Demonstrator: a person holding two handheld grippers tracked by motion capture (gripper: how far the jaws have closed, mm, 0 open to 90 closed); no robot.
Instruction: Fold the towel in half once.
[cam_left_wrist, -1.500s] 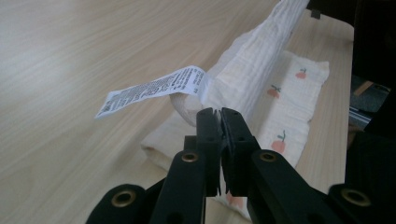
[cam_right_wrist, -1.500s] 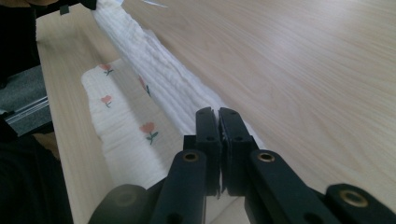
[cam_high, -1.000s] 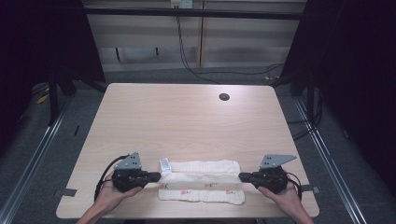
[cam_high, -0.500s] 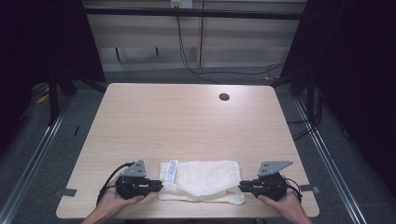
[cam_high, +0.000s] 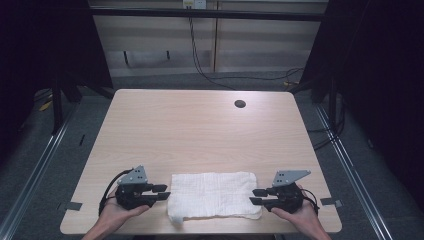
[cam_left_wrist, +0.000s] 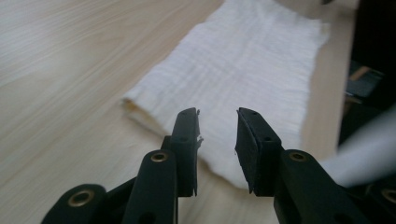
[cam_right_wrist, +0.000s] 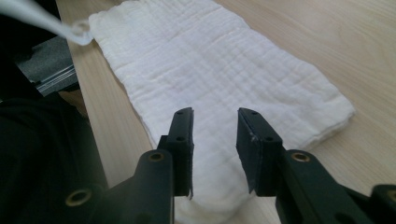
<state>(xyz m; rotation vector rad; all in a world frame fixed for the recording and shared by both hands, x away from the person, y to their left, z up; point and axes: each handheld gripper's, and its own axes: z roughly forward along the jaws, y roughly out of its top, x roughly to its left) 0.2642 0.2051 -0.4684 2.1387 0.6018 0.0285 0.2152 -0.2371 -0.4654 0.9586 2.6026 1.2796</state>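
Note:
A white folded cloth (cam_high: 215, 195) lies flat on the wooden table (cam_high: 200, 130) near its front edge. My left gripper (cam_high: 163, 191) sits just off the cloth's left end, open and holding nothing. My right gripper (cam_high: 255, 196) sits at the cloth's right end, also open and holding nothing. In the left gripper view the cloth (cam_left_wrist: 252, 70) stretches away beyond the parted jaws of the left gripper (cam_left_wrist: 217, 116). In the right gripper view the cloth (cam_right_wrist: 219, 70) lies under and beyond the right gripper (cam_right_wrist: 215, 114), whose jaws hover just above its near end.
A dark round hole (cam_high: 240, 104) sits at the table's back right. Small grey tape marks (cam_high: 74, 205) are at both front corners. The cloth's near edge lies close to the table's front edge. Black frame posts and floor rails flank the table.
Both grippers held the cloth's ends and drew them toward the front edge. Now the cloth lies flat and folded, and both grippers have let go and opened.

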